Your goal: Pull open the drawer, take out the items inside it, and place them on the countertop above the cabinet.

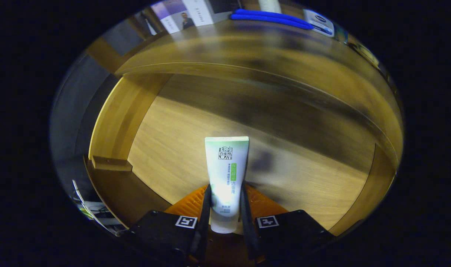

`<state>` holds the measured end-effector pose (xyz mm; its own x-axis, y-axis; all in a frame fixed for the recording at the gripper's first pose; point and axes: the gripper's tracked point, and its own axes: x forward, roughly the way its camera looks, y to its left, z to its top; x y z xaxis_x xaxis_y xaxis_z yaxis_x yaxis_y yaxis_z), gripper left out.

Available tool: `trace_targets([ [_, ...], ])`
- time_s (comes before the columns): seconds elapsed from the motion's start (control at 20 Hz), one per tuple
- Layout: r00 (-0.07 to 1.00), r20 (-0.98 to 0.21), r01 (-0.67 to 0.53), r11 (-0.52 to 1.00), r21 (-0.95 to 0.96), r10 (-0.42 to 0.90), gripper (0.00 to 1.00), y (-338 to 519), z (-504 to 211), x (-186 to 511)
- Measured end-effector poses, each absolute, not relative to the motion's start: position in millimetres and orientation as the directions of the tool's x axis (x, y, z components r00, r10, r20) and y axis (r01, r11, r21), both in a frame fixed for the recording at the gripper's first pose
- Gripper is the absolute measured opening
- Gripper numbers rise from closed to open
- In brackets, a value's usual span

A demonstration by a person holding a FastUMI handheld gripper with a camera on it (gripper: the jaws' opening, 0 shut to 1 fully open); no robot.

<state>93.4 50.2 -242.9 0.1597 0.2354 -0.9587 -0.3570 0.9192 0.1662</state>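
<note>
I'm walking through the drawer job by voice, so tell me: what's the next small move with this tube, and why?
Probably lift the tube up toward the countertop. The gripper has both fingers pressed on its sides, over the open drawer, so the grasp looks made and only the carry remains.
</note>
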Motion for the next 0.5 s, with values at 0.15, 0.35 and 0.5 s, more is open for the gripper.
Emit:
trace_targets([
  [0.15, 0.217, -0.945, -0.385, 0.911, 0.148, 0.245, 0.44, 45.6, -222.7, 94.0],
  [0.35, 0.291, -0.914, -0.406, 0.902, 0.148, 0.281, 0.44, 41.1, -195.0, 88.5],
  [0.5, 0.349, -0.875, -0.388, 0.902, 0.191, 0.336, 0.44, 34.9, -162.4, 85.9],
])
